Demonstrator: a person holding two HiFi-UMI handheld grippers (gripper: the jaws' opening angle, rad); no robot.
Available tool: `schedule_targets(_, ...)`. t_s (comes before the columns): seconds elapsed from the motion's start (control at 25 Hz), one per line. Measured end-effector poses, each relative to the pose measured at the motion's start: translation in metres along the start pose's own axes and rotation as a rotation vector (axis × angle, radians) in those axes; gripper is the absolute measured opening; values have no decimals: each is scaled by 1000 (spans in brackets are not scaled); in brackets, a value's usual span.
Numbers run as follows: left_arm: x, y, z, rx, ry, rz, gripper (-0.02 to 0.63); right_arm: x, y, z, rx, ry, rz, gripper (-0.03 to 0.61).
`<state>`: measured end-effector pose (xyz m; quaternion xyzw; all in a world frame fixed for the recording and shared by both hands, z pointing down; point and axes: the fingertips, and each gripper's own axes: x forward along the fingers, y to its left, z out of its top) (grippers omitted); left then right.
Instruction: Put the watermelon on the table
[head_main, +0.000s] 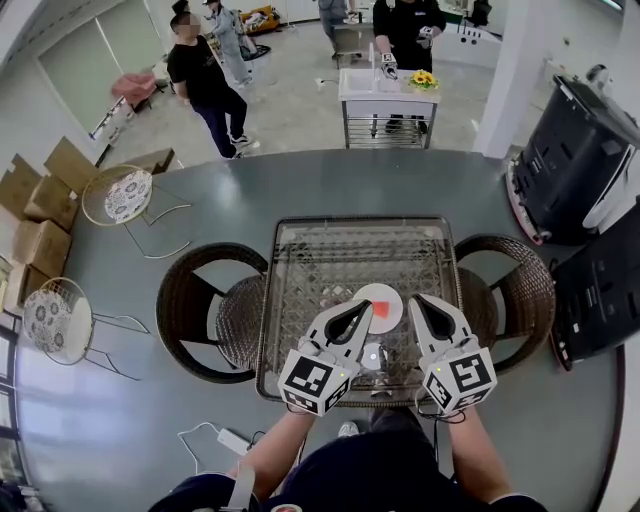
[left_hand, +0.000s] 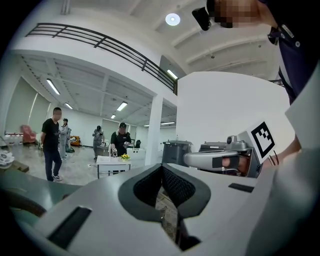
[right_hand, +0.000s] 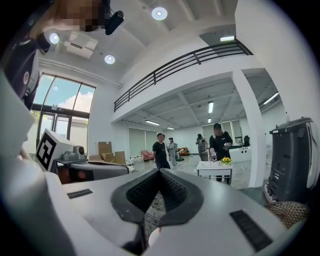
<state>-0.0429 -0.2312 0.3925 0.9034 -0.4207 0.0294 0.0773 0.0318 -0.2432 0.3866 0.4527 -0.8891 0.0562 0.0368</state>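
A red watermelon wedge lies on a white plate on the glass-topped wicker table. In the head view both grippers hang above the table's near half, level with each other. My left gripper is just left of the plate, and its jaws meet at the tips with nothing between them. Just right of the plate is my right gripper, also shut and empty. Through its jaws a sliver of the plate shows below. A small round pale object sits near the table's front edge.
A wicker chair stands at each side of the table, left and right. Black machines stand at the right, cardboard boxes at the left. Beyond are a white stand with flowers and several people. A power strip lies on the floor.
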Motion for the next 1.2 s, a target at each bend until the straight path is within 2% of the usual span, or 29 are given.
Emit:
schedule_targets(0.96, -6, -1, 6, -54, -4, 10, 6, -8, 1, 14, -7, -20, -11, 2)
schedule_targets(1.2, -3, -10, 7, -44, -3, 6, 6, -13, -3, 14, -6, -22, -11, 3)
